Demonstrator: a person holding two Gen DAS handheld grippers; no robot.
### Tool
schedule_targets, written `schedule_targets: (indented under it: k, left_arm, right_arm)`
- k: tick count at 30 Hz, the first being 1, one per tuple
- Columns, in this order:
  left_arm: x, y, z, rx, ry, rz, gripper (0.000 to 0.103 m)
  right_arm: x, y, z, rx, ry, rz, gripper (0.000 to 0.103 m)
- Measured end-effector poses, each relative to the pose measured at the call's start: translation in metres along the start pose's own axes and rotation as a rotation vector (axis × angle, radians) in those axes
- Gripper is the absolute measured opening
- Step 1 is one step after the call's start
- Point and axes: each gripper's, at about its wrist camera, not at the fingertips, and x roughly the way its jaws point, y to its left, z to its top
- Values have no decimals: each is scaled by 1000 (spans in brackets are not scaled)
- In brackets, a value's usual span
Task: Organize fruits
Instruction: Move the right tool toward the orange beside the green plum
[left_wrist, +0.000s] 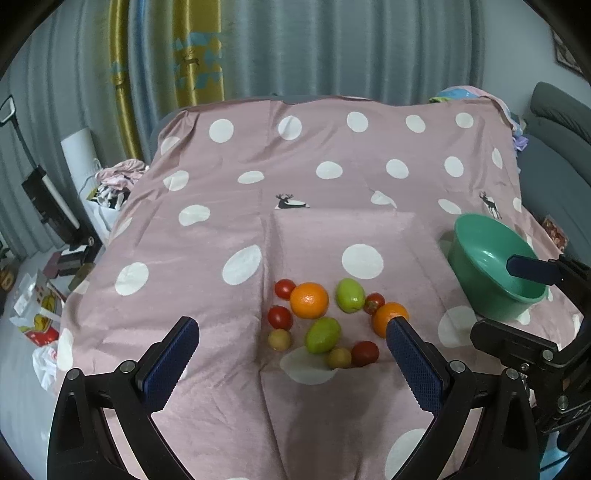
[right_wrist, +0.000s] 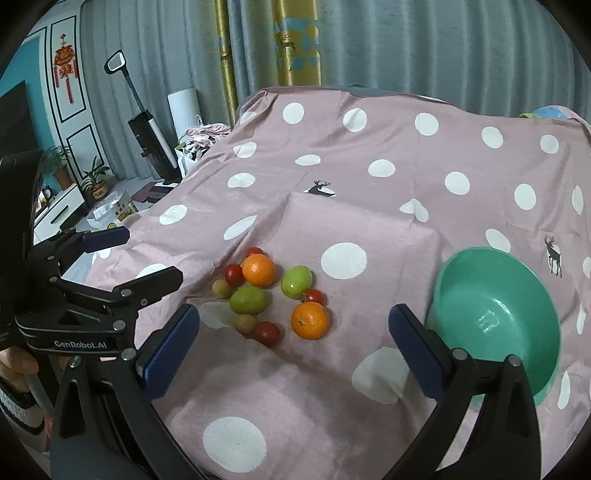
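**Fruit cluster on a dotted pink cloth, both grippers held wide**

Pink cloth (left_wrist: 207, 229) with white dots and small deer prints covers the work surface, backed by grey curtains (left_wrist: 332, 48) with a gold panel. On the cloth lies a tight cluster of fruit: 2 oranges, 2 green fruits, 4 red tomatoes and 2 small tan fruits. A green bowl (left_wrist: 491, 258) sits tilted on the cloth to the right of the cluster, apart from it, with no fruit showing inside.

In the left wrist view, the left gripper (left_wrist: 291, 328) hangs above the cloth with its blue-padded fingers spread wide, gripping nothing. The cluster lies ahead of and between the fingers: the far orange (left_wrist: 309, 300) sits near the middle, a green fruit (left_wrist: 323, 335) just in front of it, and the near orange (left_wrist: 388, 315) is partly hidden behind the right finger's tip.

In the right wrist view, the right gripper (right_wrist: 293, 317) also has its fingers well apart and empty. The near orange (right_wrist: 309, 320) lies between them, ahead of the tips, while the bowl (right_wrist: 495, 306) sits just beyond the right finger.

At left in the right wrist view, a floor cleaner (right_wrist: 147, 129), potted plants (right_wrist: 94, 182) and a red knot ornament (right_wrist: 65, 66) stand in the room. The left gripper enters that view from the left, angled toward the fruit.
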Motion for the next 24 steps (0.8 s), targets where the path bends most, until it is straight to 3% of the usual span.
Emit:
schedule_targets:
  k: [12,20,24]
  left_arm:
    - [12,2,2,-18,25,-57,101]
    - [34,19,0,-157,114,-294,101]
    - [42,25,-2,-213,141,-401,101]
  right_arm:
    - [14,-2,-3,8,36,1,103]
    - [26,-15,-10,64,60,43,103]
    - [36,-25,-19,118,85,106,103]
